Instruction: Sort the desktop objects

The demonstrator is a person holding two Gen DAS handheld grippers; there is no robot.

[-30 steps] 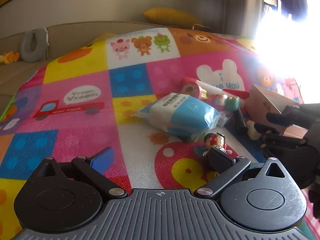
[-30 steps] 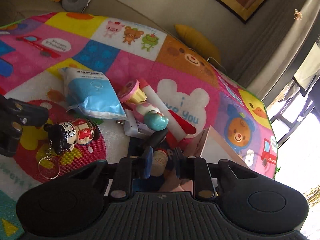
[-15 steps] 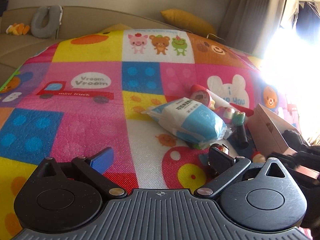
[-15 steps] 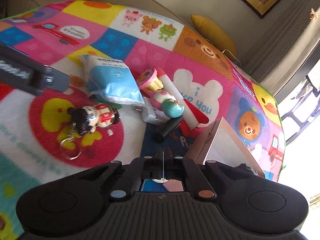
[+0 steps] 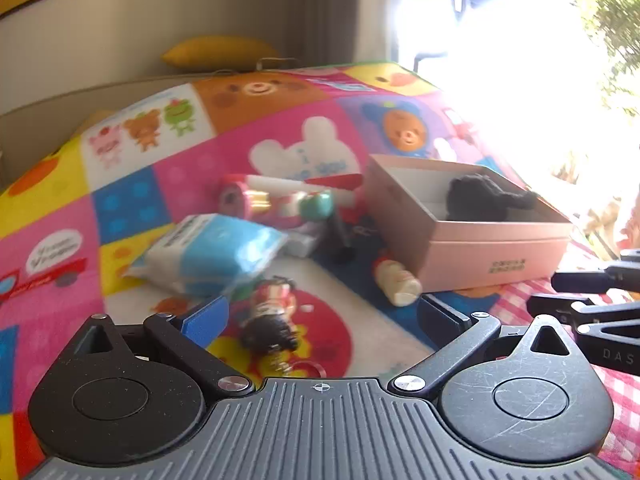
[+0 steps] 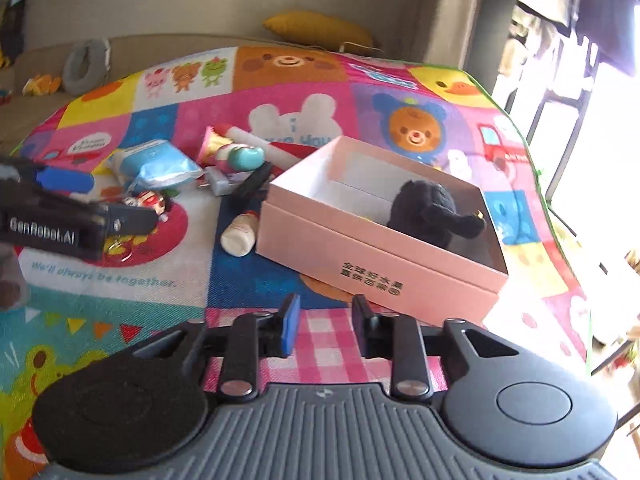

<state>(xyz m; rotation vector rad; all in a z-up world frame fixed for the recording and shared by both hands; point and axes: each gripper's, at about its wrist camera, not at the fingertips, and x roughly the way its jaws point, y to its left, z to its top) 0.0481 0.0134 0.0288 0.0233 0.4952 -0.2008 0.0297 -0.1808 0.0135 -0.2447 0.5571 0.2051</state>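
A pink open box [image 6: 360,252] [image 5: 472,248] sits on the colourful play mat with a black plush toy [image 6: 430,212] [image 5: 480,198] inside. Left of it lie a small cream bottle [image 6: 240,234] [image 5: 396,284], a doll keychain [image 5: 270,312] [image 6: 146,200], a blue tissue pack [image 5: 212,252] [image 6: 156,164], a pink and teal toy [image 6: 236,154] [image 5: 280,200] and a black marker [image 6: 252,180]. My left gripper [image 5: 320,312] is open and empty just above the keychain. My right gripper [image 6: 326,322] is open and empty, in front of the box's near side.
A white and red tube [image 6: 272,146] and a small white packet [image 6: 224,182] lie in the pile. A yellow cushion [image 6: 316,30] and a grey neck pillow [image 6: 86,66] rest on the sofa behind. A bright window is at the right.
My right gripper was shut half a second ago and is now open and pulled back from the box. The left gripper swung right toward the keychain and box. The cream bottle lies beside the box.
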